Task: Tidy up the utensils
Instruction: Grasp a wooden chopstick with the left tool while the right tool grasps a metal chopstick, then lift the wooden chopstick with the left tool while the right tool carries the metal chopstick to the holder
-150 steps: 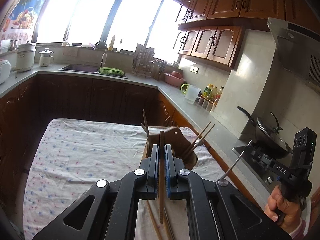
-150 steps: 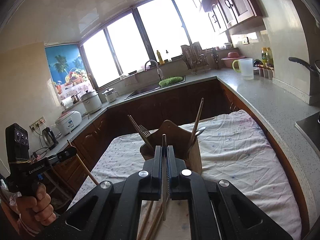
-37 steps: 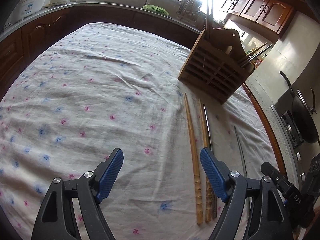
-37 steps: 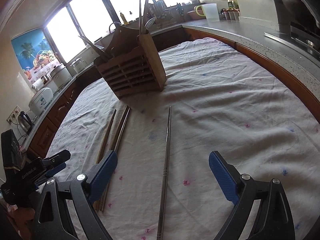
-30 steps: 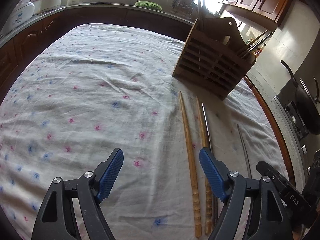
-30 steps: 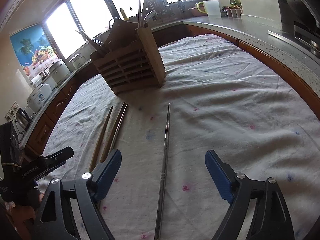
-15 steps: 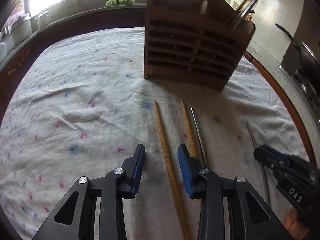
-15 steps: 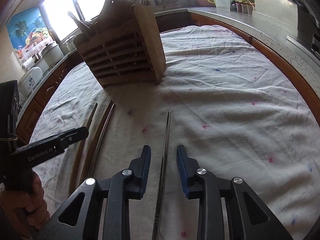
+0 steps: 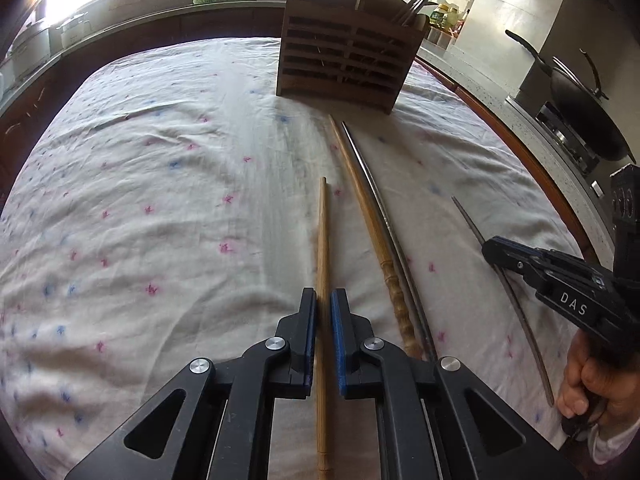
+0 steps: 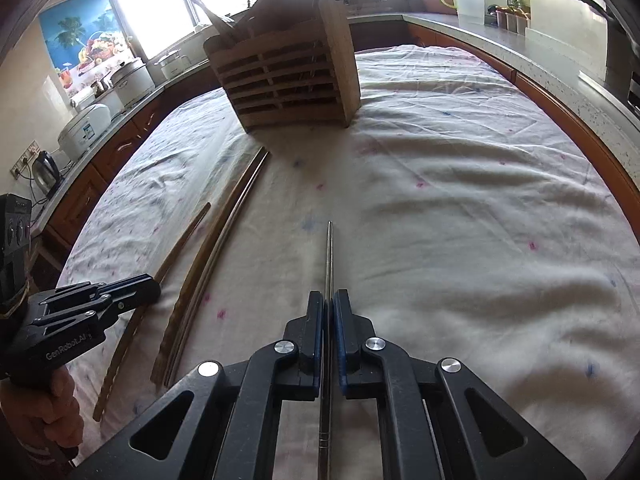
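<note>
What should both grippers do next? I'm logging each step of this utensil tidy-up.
Probably lift both straight up. The left gripper has just closed on a wooden chopstick, the right gripper on a metal chopstick, and both sticks lie on the tablecloth. The wooden holder stands ahead, so raising them clears the way.

Four chopsticks lie flat before the upright slatted wooden holder (image 9: 343, 60), tips toward it: two wooden chopsticks (image 9: 322, 240), two metal chopsticks (image 10: 328, 256), one wooden-metal pair side by side.
</note>
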Available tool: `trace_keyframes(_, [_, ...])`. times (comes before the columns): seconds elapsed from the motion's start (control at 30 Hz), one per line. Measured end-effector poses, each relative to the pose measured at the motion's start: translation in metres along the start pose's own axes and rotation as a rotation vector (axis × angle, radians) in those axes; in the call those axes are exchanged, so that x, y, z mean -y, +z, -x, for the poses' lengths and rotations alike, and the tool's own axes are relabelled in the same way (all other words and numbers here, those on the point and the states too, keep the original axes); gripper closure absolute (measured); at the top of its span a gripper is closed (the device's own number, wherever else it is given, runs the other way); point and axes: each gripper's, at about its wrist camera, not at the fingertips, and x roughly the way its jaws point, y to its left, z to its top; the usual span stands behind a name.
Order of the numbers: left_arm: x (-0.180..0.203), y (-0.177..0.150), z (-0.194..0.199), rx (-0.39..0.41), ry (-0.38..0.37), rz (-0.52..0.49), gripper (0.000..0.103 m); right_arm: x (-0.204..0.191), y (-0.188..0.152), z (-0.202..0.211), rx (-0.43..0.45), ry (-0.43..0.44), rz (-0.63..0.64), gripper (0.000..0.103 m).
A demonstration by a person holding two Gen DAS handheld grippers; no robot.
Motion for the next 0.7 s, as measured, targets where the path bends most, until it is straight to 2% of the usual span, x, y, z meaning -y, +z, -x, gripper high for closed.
trace_keyframes(0.23, [0.006, 0.025, -0.004, -0.002, -0.007, -0.011, 0.094, -0.002, 0.007, -0.001, 0.007, 0.003, -0.007, 0.088])
trace_keyframes(0.33, [0.008, 0.038, -0.017, -0.018, 0.002, -0.024, 0.085, -0.005, 0.013, -0.007, 0.000, -0.001, 0.007, 0.085])
trace_keyframes(0.43, [0.009, 0.045, -0.033, -0.045, 0.007, -0.035, 0.084, -0.007, 0.017, -0.014, -0.007, -0.006, 0.020, 0.084])
trace_keyframes(0.53, [0.014, 0.051, -0.042, -0.034, 0.020, -0.065, 0.084, -0.007, 0.021, -0.019, -0.006, -0.004, 0.032, 0.084])
trace_keyframes(0.63, [0.016, 0.052, -0.046, -0.027, 0.030, -0.082, 0.091, -0.008, 0.023, -0.022, -0.001, -0.010, 0.046, 0.083])
trace_keyframes(0.7, [0.012, 0.053, -0.047, -0.025, 0.026, -0.073, 0.099, -0.011, 0.023, -0.023, 0.002, -0.029, 0.064, 0.086])
